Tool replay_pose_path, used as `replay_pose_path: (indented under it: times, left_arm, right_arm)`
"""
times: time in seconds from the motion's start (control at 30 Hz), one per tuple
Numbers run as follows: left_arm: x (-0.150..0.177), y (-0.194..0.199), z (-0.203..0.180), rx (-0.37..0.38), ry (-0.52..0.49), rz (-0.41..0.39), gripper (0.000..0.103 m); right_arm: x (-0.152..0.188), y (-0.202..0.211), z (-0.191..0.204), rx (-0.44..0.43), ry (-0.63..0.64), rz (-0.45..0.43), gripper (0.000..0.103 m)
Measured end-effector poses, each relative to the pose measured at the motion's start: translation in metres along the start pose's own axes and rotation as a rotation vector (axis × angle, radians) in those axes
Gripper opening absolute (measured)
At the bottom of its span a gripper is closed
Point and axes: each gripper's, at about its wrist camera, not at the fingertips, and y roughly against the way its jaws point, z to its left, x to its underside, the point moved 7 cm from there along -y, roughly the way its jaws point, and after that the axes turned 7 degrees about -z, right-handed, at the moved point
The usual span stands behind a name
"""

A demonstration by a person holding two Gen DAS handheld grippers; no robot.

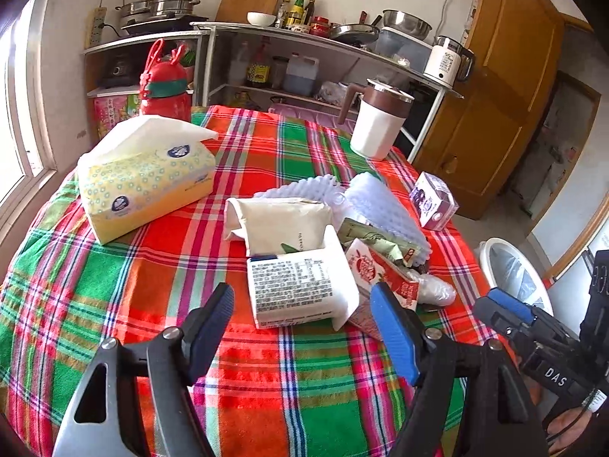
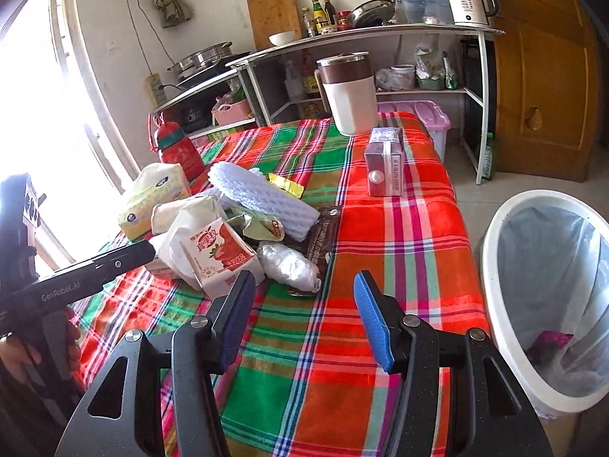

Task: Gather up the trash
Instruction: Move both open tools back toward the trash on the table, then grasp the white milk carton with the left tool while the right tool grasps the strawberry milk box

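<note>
Plaid cloth (image 1: 266,400) covers the table beneath both sets of tongs. Left gripper (image 1: 304,316) hovers with jaws apart and empty, a white printed packet (image 1: 297,293) just ahead between its tips. Right gripper (image 2: 304,301) is likewise open and empty, the strawberry milk carton (image 2: 217,259) by its left finger, the lined bin (image 2: 506,266) to its right.

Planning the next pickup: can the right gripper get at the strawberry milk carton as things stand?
Probably yes. The right gripper is open and empty, and the strawberry milk carton lies at the pile's near edge with only bare tablecloth between.
</note>
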Motion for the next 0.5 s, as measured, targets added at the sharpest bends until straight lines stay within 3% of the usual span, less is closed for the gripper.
replay_pose_path:
  times: [0.2,0.5]
  left_arm:
    - [0.006,-0.024,0.003,0.002,0.013,0.067,0.079]
    - [0.007,-0.016,0.04,-0.049,0.074,0.048,0.072]
  right_arm:
    - [0.0,-0.008,0.008,-0.005,0.013,0.013,0.055]
    - [-0.001,-0.02,0.025,-0.039,0.047,0.034,0.055]
